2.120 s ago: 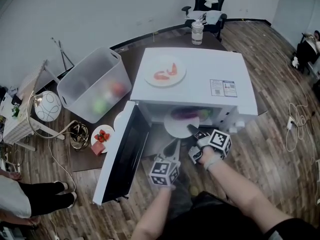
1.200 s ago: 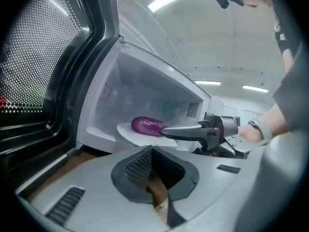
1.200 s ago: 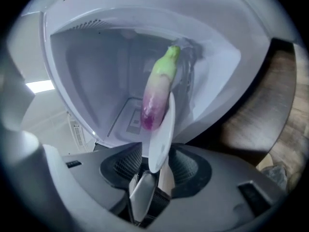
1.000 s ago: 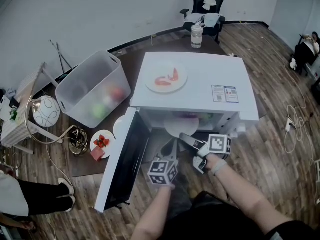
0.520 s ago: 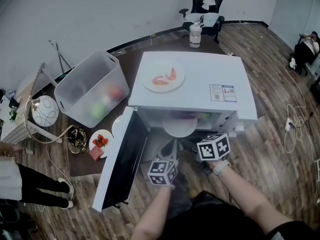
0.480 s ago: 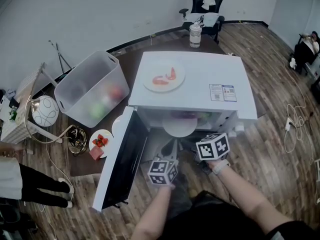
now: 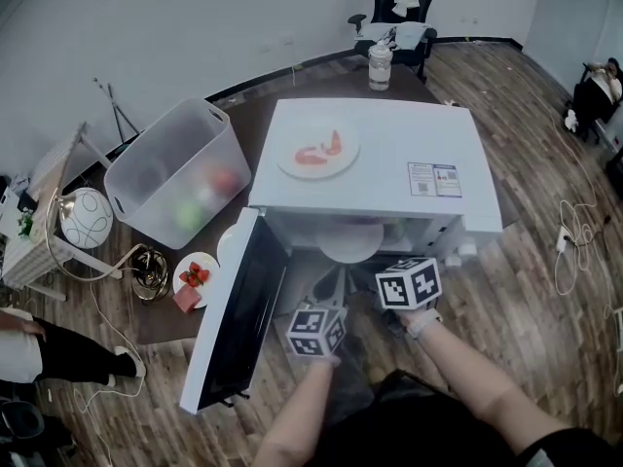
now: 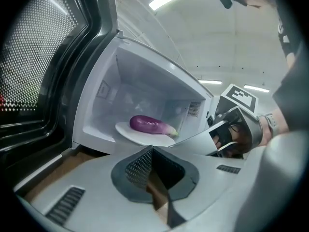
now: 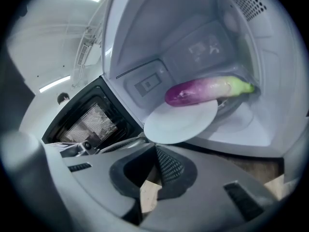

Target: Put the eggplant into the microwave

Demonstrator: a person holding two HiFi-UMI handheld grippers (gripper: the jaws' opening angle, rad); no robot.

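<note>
A person stands facing a white microwave (image 7: 380, 154) with a pair of tongs in each hand. Its door (image 7: 238, 309) hangs wide open, off to the left of both pairs.

The left tongs (image 8: 153, 150) are closed tip to tip with nothing between them. The right tongs (image 9: 155, 149) are likewise pressed together and empty.

The eggplant (image 8: 149, 125) is already inside the microwave, lying on a white plate (image 9: 178, 122) on the oven floor. It sits straight ahead of both pairs of tongs and clear of them, touching neither. Its long axis runs across the opening, side to side as the tongs point at it. The purple body lies toward the door side and the green stem end toward the right wall.

The plate's near rim reaches toward the tongs, and seems to stick out past the front sill of the oven.

The right tongs look the nearer pair. They are held further forward, just short of the opening, while the left tongs hang back beside the door's lower edge.

The placing itself looks done. If the plate needs nudging deeper, the right tongs are better placed. The door would fall to the left tongs, which are closer to it.
</note>
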